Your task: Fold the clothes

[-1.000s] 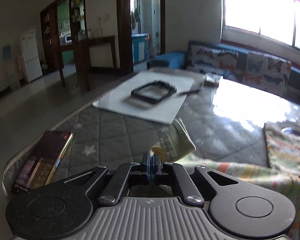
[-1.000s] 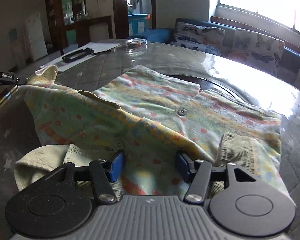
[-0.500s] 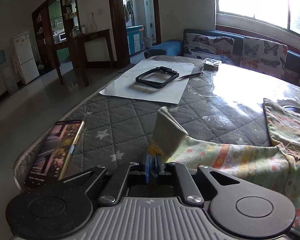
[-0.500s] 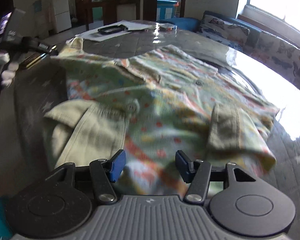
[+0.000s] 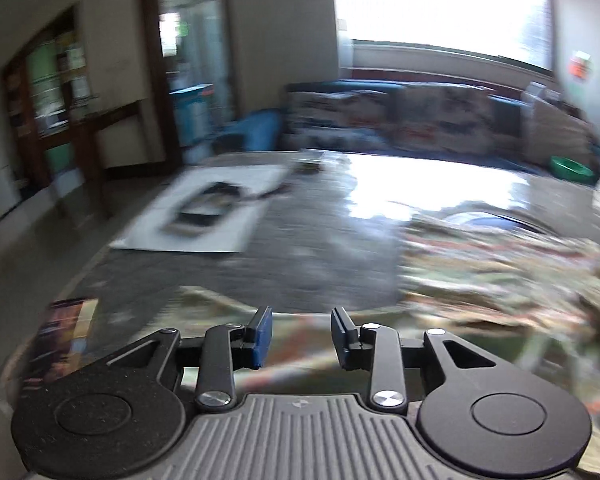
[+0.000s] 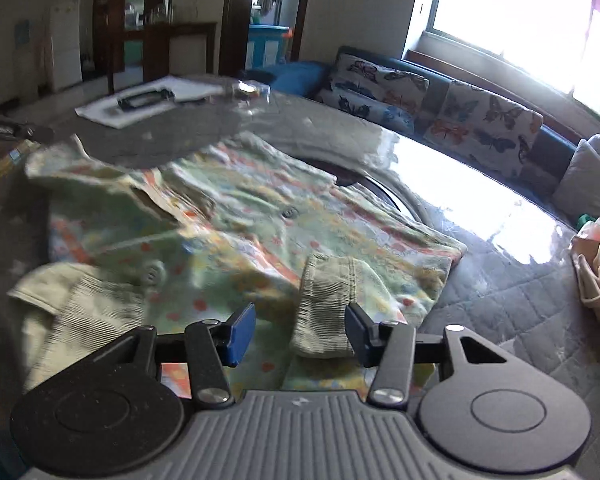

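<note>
Hovering over shirt (fingers apart)

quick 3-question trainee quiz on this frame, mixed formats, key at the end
1. True or false: the left gripper is shut on the patterned shirt.
2. What lies between the right gripper's open jaws?
A. phone
B. corduroy cuff
C. white sheet
3. Fill in: the black frame rests on a white ____.

Key:
1. False; its jaws stand apart.
2. B, the corduroy cuff.
3. Sheet.
</note>
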A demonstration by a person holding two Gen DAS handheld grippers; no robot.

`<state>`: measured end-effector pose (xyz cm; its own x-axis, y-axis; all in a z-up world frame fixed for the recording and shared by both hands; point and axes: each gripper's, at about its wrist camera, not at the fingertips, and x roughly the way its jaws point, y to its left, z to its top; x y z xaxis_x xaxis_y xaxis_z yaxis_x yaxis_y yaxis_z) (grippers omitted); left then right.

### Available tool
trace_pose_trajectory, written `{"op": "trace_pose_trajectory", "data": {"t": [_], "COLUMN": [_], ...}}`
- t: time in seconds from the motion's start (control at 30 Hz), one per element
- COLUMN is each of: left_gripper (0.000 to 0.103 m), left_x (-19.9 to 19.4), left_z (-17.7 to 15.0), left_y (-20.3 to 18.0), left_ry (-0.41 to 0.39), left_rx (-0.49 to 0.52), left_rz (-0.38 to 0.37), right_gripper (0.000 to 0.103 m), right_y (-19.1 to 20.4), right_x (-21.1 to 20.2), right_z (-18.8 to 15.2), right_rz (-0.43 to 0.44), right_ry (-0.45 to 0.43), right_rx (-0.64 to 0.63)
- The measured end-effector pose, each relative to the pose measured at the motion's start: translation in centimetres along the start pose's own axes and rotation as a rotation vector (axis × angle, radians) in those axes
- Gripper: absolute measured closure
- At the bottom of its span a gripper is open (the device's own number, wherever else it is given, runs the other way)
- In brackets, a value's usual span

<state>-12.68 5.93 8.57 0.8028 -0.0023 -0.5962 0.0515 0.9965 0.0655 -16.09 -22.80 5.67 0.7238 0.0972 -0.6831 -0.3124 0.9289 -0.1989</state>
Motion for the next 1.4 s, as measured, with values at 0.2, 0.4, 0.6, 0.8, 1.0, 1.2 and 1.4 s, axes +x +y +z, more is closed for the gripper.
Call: {"op": "trace_pose_trajectory", "data": {"t": [0.2, 0.4, 0.6, 0.8, 1.0, 1.2, 1.4], "left_gripper": [0.066, 0.066, 0.064, 0.061, 0.059, 0.059, 0.059], "left_x": [0.3, 0.0, -0.6, -1.1, -1.6, -1.8, -1.8], "left_z": [-0.9, -3.5, -5.8, -6.5, -6.8, -7.0, -7.3], "left_y": [-6.3, -11.5, -14.2, -15.1, -15.5, -15.3, -15.1], "left_ry": [0.049, 0.1, 0.134, 0.122, 0.12, 0.119, 0.11], "left_rx": [0.077, 0.203, 0.293, 0.342, 0.36, 0.355, 0.358], "left_rz": [-0.209, -0.358, -0.43, -0.453, -0.452, -0.451, -0.461], "right_gripper": [0.095, 0.1, 0.101, 0.086, 0.06, 0.068, 0.098], "right_y": [-0.4, -3.9, -9.2, -11.2, -7.1, -5.6, -5.2], "right_x": [1.1, -2.8, -6.1, -6.9, -4.2, -1.3, -0.3], "right_z": [-0.8, -1.8, -5.2, -7.5, -5.1, -3.2, -2.0], "right_rz": [-0.072, -0.175, -0.343, -0.255, -0.125, -0.119, -0.153], "right_ry": [0.002, -0.092, -0.071, -0.038, -0.065, -0.062, -0.079], "right_rx": [-0.009, 0.086, 0.188, 0.289, 0.178, 0.138, 0.123]}}
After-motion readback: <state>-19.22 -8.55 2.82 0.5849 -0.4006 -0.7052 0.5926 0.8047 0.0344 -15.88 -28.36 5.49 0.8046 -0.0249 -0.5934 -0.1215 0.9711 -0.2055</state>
